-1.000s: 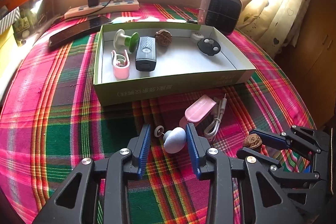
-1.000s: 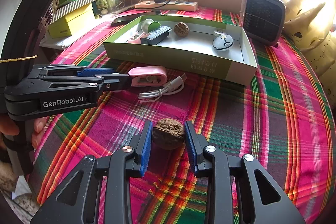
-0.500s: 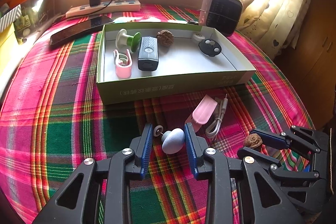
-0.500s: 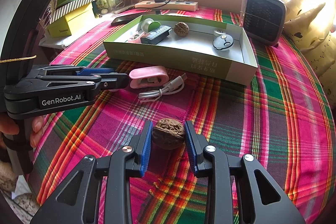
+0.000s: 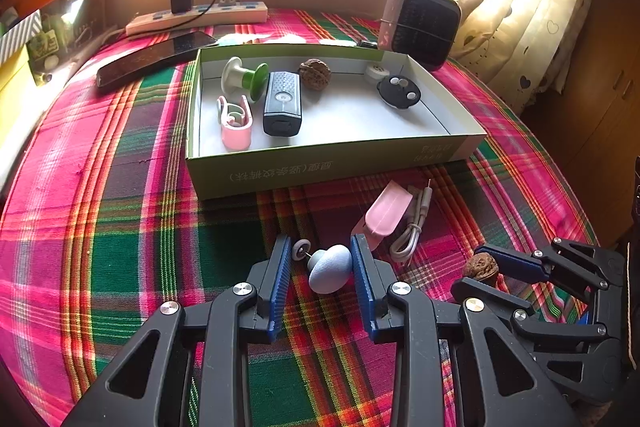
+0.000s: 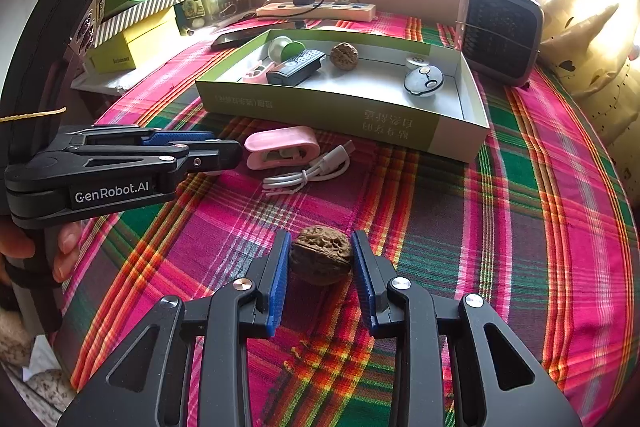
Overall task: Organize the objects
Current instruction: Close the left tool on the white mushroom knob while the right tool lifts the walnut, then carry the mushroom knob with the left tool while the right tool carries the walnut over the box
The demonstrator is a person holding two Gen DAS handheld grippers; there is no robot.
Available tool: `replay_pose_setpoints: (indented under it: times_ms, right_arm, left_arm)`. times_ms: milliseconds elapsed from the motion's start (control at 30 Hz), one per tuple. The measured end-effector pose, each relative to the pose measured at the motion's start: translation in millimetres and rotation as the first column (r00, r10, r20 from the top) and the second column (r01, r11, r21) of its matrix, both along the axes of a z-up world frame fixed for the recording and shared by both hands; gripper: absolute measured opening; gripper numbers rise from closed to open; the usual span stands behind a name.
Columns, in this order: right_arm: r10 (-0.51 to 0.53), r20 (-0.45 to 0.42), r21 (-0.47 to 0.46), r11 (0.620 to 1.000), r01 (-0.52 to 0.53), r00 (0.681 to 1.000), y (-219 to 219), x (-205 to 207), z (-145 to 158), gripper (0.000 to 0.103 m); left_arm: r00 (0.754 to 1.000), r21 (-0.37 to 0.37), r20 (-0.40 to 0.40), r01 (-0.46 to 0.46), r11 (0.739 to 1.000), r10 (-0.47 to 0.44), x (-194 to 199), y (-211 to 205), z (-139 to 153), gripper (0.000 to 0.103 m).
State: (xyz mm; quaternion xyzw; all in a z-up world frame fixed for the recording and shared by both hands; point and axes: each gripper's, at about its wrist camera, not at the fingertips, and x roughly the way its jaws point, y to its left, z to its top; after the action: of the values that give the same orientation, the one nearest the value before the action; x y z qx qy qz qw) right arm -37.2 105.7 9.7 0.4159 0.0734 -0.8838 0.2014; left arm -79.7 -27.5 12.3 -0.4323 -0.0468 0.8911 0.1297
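Observation:
A green cardboard box (image 5: 320,167) (image 6: 320,107) on the plaid cloth holds a walnut (image 5: 315,75), a black device (image 5: 282,103), a pink clip (image 5: 236,123), a green-and-white spool (image 5: 244,77) and a black round piece (image 5: 398,91). My left gripper (image 5: 320,267) has its jaws around a pale blue egg-shaped roller (image 5: 330,269); the right pad touches it, the left stands apart. My right gripper (image 6: 320,255) is shut on a brown walnut (image 6: 320,255), also seen in the left wrist view (image 5: 480,265).
A pink case (image 5: 386,213) (image 6: 282,147) and a coiled white cable (image 5: 412,227) (image 6: 308,175) lie before the box. Behind it are a phone (image 5: 156,59), a power strip (image 5: 196,19) and a small heater (image 5: 420,23). Stacked boxes (image 6: 136,27) stand at the left.
Both grippers have narrowed a little: the left one around the blue roller, the right one onto the walnut. Nothing else has moved.

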Motion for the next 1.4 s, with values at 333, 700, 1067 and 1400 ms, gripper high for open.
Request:
replay_pose_setpoints:
  times_ms: [333, 700, 1067, 1400]
  right_arm:
    - [-0.004, -0.014, -0.011, 1.0, 0.004, 1.0, 2.1, 0.1, 5.1, 0.032]
    - [-0.02, -0.045, -0.028, 0.999, 0.018, 0.999, 8.9, -3.0, 16.9, 0.032]
    - [-0.045, -0.084, -0.049, 0.998, 0.041, 0.995, 16.6, -18.3, 34.7, 0.032]
    - [-0.074, -0.103, -0.051, 0.996, 0.069, 0.992, 26.1, -45.7, 46.0, 0.032]
  left_arm:
    - [0.999, -0.008, -0.033, 0.003, 1.0, -0.003, 3.6, -2.3, 12.0, 0.028]
    - [0.998, -0.035, -0.064, 0.005, 0.999, -0.007, 6.9, 1.6, 21.8, 0.028]
    - [0.995, -0.04, -0.097, 0.01, 0.999, -0.014, 1.8, 5.0, 37.4, 0.028]
    - [0.994, -0.04, -0.105, 0.017, 0.999, -0.021, -14.2, 12.4, 43.3, 0.028]
